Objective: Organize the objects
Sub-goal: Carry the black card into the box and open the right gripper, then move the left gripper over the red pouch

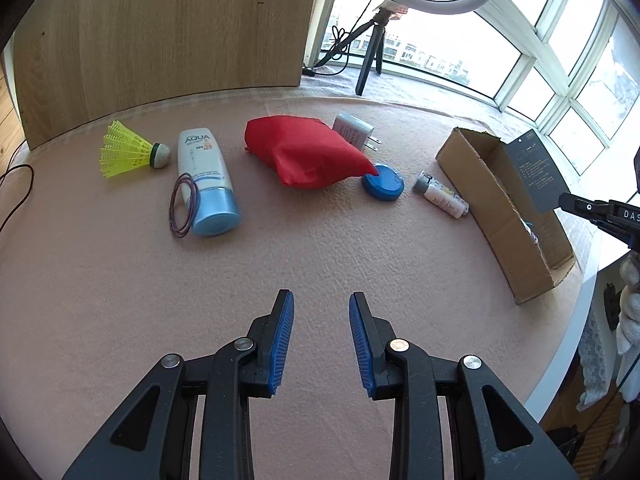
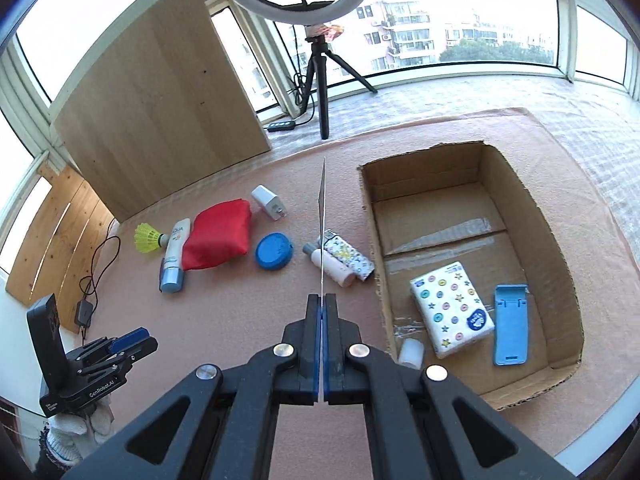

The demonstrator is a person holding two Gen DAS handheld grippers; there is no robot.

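Observation:
My left gripper [image 1: 321, 299] is open and empty above the pink mat, short of the row of objects. My right gripper [image 2: 322, 298] is shut on a thin dark card [image 2: 322, 208], seen edge-on; in the left wrist view the card [image 1: 534, 172] hangs over the cardboard box [image 1: 496, 216]. On the mat lie a yellow shuttlecock [image 1: 128, 150], an AQUA sunscreen tube [image 1: 206, 182] with a purple hair tie [image 1: 182, 206], a red pouch [image 1: 304, 152], a white charger [image 1: 354, 130], a blue round lid [image 1: 383, 182] and a small bottle [image 1: 442, 196]. The box [image 2: 556, 240] holds a tissue pack [image 2: 452, 308], a blue phone stand [image 2: 510, 324] and a small white bottle [image 2: 411, 353].
A wooden board [image 1: 160, 40] stands behind the objects. A ring light on a tripod [image 2: 320, 60] stands at the back by the windows. A patterned lighter [image 2: 348, 258] lies next to the small bottle [image 2: 330, 264]. The table's edge [image 1: 580, 320] runs just right of the box.

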